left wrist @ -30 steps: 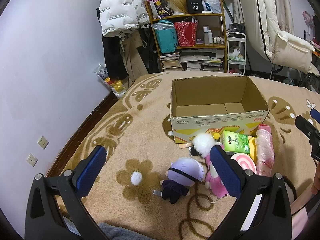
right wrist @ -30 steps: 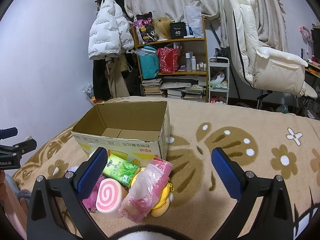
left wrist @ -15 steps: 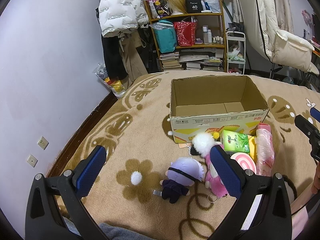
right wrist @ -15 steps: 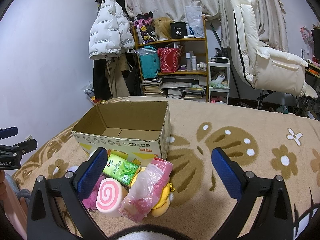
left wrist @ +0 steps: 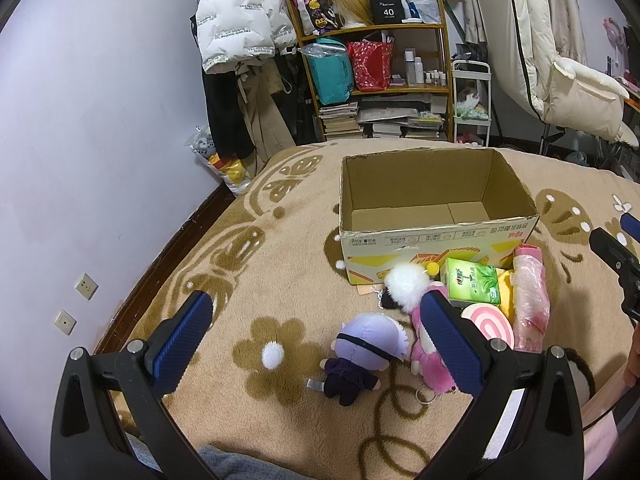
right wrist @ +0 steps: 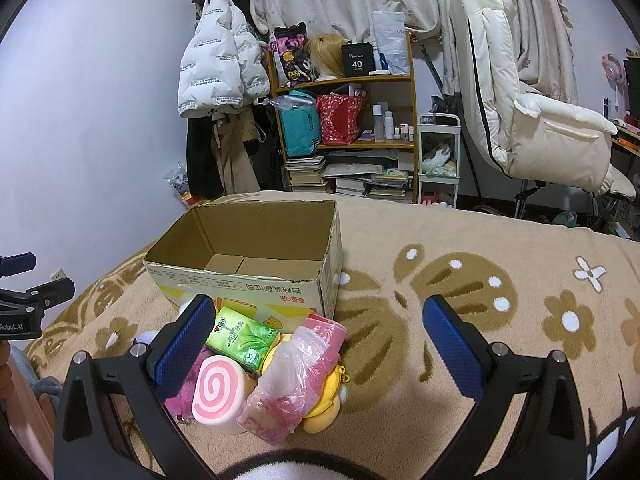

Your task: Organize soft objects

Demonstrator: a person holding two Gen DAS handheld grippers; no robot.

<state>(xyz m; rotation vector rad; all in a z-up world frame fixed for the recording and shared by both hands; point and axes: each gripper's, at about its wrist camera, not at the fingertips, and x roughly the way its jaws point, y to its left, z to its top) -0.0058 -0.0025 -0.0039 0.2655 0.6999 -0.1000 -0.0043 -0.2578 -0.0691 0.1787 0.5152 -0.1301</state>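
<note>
An open, empty cardboard box (left wrist: 436, 236) (right wrist: 256, 280) stands on a beige flowered blanket. In front of it lies a pile of soft things: a purple-haired doll (left wrist: 360, 356), a pink plush (left wrist: 430, 360), a white pompom (left wrist: 404, 286), a green tissue pack (left wrist: 472, 282) (right wrist: 242, 338), a pink swirl roll (left wrist: 490, 326) (right wrist: 218, 394), a pink bagged bundle (left wrist: 528, 298) (right wrist: 296, 376) and a yellow plush (right wrist: 324, 404). My left gripper (left wrist: 316, 340) is open above the doll. My right gripper (right wrist: 320, 348) is open above the pile.
A small white pompom (left wrist: 273, 354) lies alone on the blanket. A wall (left wrist: 100, 140) runs along the left. A cluttered shelf (left wrist: 380, 64), hanging coats (left wrist: 236, 40) and a white chair (right wrist: 532, 120) stand behind the bed.
</note>
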